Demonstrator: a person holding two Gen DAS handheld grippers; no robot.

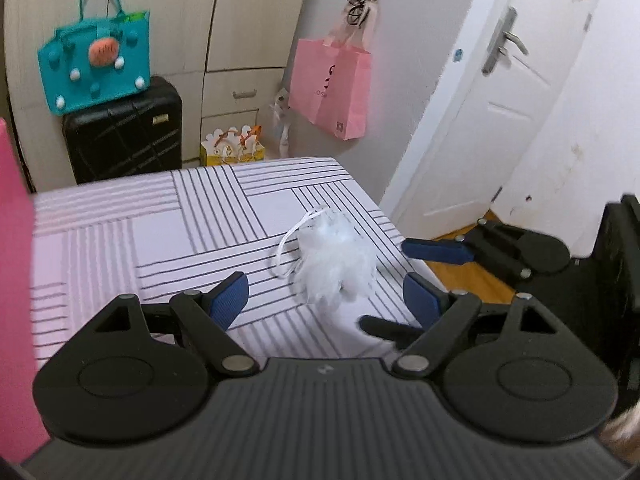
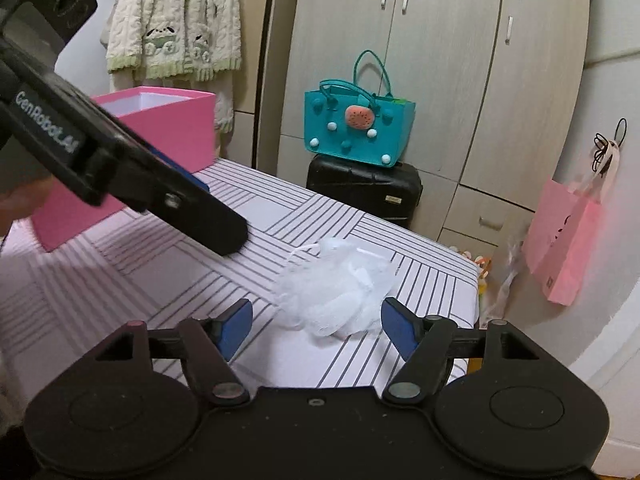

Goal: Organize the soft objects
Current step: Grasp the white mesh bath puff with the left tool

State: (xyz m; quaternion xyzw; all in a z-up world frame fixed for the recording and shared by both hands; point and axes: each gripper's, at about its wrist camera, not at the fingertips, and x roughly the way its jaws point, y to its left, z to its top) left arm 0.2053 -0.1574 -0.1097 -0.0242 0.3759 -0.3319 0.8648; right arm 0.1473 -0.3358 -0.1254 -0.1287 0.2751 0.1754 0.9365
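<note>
A white mesh bath puff (image 1: 334,258) with a white cord loop lies on the striped table cover (image 1: 160,224), near the right edge. My left gripper (image 1: 326,300) is open and empty, just short of the puff. My right gripper (image 2: 316,326) is open and empty, with the puff (image 2: 334,294) lying just ahead between its fingers. The right gripper also shows in the left wrist view (image 1: 424,276) at the puff's right side. The left gripper (image 2: 224,228) reaches in from the left in the right wrist view. A pink open box (image 2: 160,136) stands at the table's far left.
A teal felt bag (image 2: 358,126) sits on a black suitcase (image 2: 364,190) by the wardrobe. A pink paper bag (image 1: 330,84) hangs on the wall. A white door (image 1: 492,92) is at right. A yellow gift bag (image 1: 234,146) stands on the floor behind the table.
</note>
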